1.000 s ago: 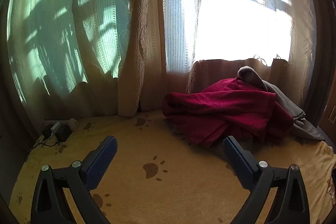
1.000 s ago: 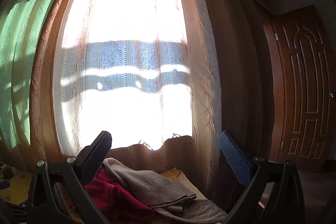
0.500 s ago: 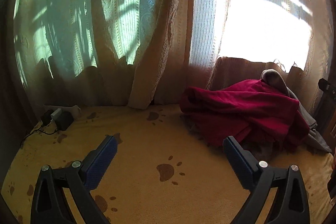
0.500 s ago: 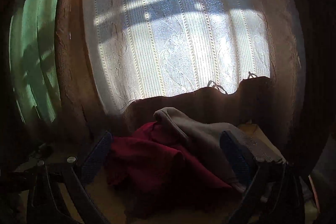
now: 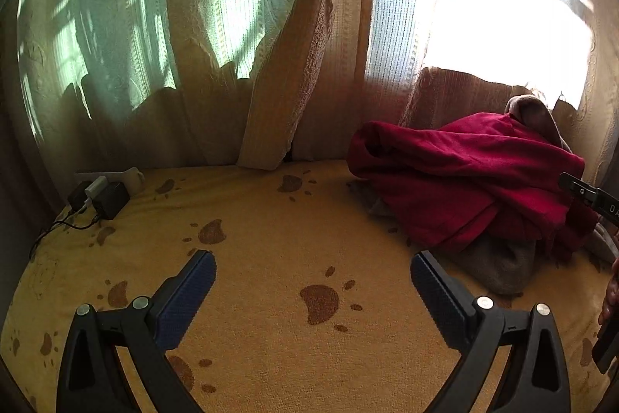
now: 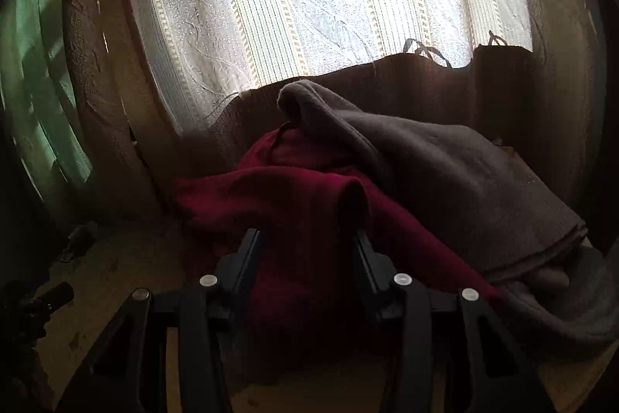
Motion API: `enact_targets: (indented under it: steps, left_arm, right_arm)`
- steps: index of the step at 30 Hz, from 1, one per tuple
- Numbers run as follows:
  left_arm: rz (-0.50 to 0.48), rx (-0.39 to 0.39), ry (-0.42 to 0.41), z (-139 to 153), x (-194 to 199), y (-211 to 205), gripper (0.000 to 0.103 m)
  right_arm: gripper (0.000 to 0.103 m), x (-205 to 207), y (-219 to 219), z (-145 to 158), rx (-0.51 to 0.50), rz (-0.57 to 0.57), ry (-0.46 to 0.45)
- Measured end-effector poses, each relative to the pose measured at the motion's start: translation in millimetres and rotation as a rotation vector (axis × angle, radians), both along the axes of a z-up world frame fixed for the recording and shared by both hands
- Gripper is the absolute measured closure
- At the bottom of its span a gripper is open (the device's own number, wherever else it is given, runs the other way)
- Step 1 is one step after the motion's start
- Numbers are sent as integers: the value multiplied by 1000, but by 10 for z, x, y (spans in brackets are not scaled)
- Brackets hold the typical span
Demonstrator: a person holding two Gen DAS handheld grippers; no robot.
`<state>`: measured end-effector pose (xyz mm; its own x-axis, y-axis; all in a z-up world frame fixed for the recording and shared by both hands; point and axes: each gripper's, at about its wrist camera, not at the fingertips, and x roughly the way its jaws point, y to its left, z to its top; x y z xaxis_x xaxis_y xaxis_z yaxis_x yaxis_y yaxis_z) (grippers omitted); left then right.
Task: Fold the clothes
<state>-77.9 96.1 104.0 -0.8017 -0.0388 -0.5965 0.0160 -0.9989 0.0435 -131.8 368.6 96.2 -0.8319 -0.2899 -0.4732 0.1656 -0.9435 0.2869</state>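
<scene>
A crumpled red garment (image 5: 464, 180) lies on top of a grey garment (image 5: 499, 266) at the back right of the yellow paw-print blanket (image 5: 271, 250). My left gripper (image 5: 313, 269) hangs open low over the bare blanket, left of the pile, with nothing between its fingers. In the right wrist view my right gripper (image 6: 305, 239) is down in the pile and its jaws are closing. A raised fold of the red garment (image 6: 309, 204) fills the gap and touches both pads. The grey garment (image 6: 445, 173) drapes behind and to the right. Part of the right gripper (image 5: 592, 196) shows at the left wrist view's right edge.
Lace curtains (image 5: 271, 45) hang along the back edge of the blanket, with bright window light behind them. A power strip with black and white chargers (image 5: 100, 192) and a cable sits at the back left corner. A hand (image 5: 611, 293) shows at the right edge.
My right gripper swung down from facing the window into the pile and its jaws narrowed around the red fold. My left gripper sank lower over the blanket and stayed open.
</scene>
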Motion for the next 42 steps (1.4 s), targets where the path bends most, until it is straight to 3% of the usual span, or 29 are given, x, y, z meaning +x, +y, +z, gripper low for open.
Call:
enact_targets:
  steps: [3,7,13,15,21,28,33,40,42]
  left_arm:
    - [-32,12,5,-24,7,24,1]
    - [-107,54,2,-71,5,64,1]
    - [-214,280,59,-77,88,-112,1]
    - [-194,299,40,-66,64,-151,1]
    - [-90,199,-8,-41,70,-175,1]
    - [-66,204,-9,64,452,-384,1]
    - [-75,156,26,101,800,-394,1]
    - [-219,-5,104,-58,1291,2,0]
    - [-221,-76,118,-112,1397,168,0]
  right_arm:
    - [54,-57,11,9,-17,-9,4]
    - [89,-133,-49,51,-21,14,-5]
    - [97,-118,-131,15,-10,13,-20]
    - [97,-11,-145,51,-58,34,-10]
    - [98,687,-575,251,-63,215,43]
    - [99,1883,-1191,158,-15,480,65]
    - [99,2203,-1121,-66,-72,476,4]
    - [99,2408,-822,-102,-201,406,17]
    - [99,2422,-799,-36,-223,403,36]
